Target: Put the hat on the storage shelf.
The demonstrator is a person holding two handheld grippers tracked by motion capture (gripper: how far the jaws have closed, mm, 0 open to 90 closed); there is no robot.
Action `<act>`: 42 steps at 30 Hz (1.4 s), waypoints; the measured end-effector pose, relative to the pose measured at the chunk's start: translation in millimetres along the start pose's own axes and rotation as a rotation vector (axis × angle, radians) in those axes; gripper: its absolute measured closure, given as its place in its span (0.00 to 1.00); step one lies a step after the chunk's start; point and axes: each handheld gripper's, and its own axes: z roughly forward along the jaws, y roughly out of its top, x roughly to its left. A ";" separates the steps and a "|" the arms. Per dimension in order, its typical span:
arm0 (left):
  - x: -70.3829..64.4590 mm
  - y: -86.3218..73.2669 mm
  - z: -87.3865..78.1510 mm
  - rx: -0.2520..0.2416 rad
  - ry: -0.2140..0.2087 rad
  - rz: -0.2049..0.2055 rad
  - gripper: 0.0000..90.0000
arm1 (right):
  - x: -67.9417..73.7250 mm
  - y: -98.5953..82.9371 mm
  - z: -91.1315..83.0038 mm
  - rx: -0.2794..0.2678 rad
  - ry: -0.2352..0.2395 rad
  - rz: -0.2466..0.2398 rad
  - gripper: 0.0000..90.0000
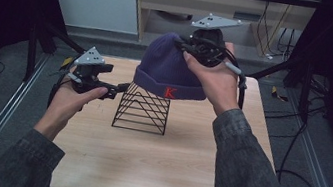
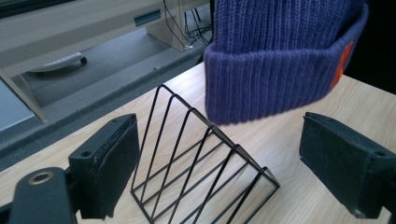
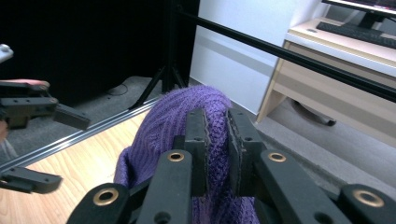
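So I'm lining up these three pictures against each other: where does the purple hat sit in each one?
High view: the hat is upper middle, held over the wire rack by the right gripper.
Left gripper view: top right, above the rack.
Right gripper view: bottom middle, pinched between the black jaws.
Shared landmark: the wooden table, in all three.

Bare table (image 1: 142,170) near the person – wire rack (image 1: 142,110) mid-table, hat (image 1: 168,68) hanging just above it, blocking

I am seeing my left gripper (image 2: 224,172) gaping around the wire rack (image 2: 201,163), purple beanie (image 2: 280,60) hanging above.
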 end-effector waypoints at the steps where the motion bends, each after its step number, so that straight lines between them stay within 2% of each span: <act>1: 0.5 -0.4 0.4 0.003 -0.001 0.004 0.13 | 2.3 1.7 2.1 -0.002 0.005 -0.001 0.89; 7: 0.2 -3.5 3.7 0.004 -0.001 -0.006 0.14 | 12.6 7.2 11.6 -0.023 0.024 0.007 0.89; 12: 8.1 -3.9 7.4 -0.006 0.010 -0.026 0.14 | 20.1 8.3 18.3 -0.021 0.043 -0.003 0.89; 17: 14.2 -2.8 15.6 0.017 -0.015 -0.016 0.13 | 23.6 8.2 23.1 -0.018 0.058 -0.001 0.89; 18: 14.8 -1.5 19.5 0.016 -0.036 -0.030 0.13 | 24.5 8.3 24.7 -0.017 0.065 0.002 0.89; 20: 13.3 -0.1 22.5 0.023 -0.053 -0.023 0.13 | 25.5 8.5 26.4 -0.019 0.069 0.002 0.89; 22: 13.1 0.5 27.1 0.047 -0.030 -0.008 0.13 | 26.9 8.8 28.4 -0.020 0.076 0.001 0.89; 27: 18.5 -1.8 34.8 0.065 -0.032 -0.067 0.17 | 27.9 9.8 30.4 -0.020 0.083 -0.003 0.89; 28: 18.5 -1.7 35.0 0.063 -0.039 -0.071 0.19 | 28.1 10.1 30.3 -0.019 0.086 -0.005 0.89; 31: 15.2 0.5 33.7 0.046 -0.047 -0.048 0.35 | 27.5 10.9 30.0 -0.019 0.085 -0.009 0.89; 34: 14.5 0.8 33.3 0.053 -0.036 -0.041 0.59 | 26.4 11.3 29.4 -0.023 0.081 -0.004 0.89; 36: 13.4 0.8 32.4 0.048 -0.034 -0.027 0.71 | 24.8 11.0 28.4 -0.022 0.074 -0.003 0.89; 37: 13.4 0.8 32.4 0.048 -0.034 -0.027 0.74 | 24.8 11.0 28.4 -0.022 0.074 -0.003 0.89; 38: 11.8 1.7 30.2 0.047 -0.018 -0.010 0.76 | 23.3 10.2 27.4 -0.022 0.069 -0.005 0.89; 42: 10.1 2.7 26.9 0.040 -0.006 -0.008 0.79 | 20.6 7.9 26.9 -0.021 0.062 0.003 0.89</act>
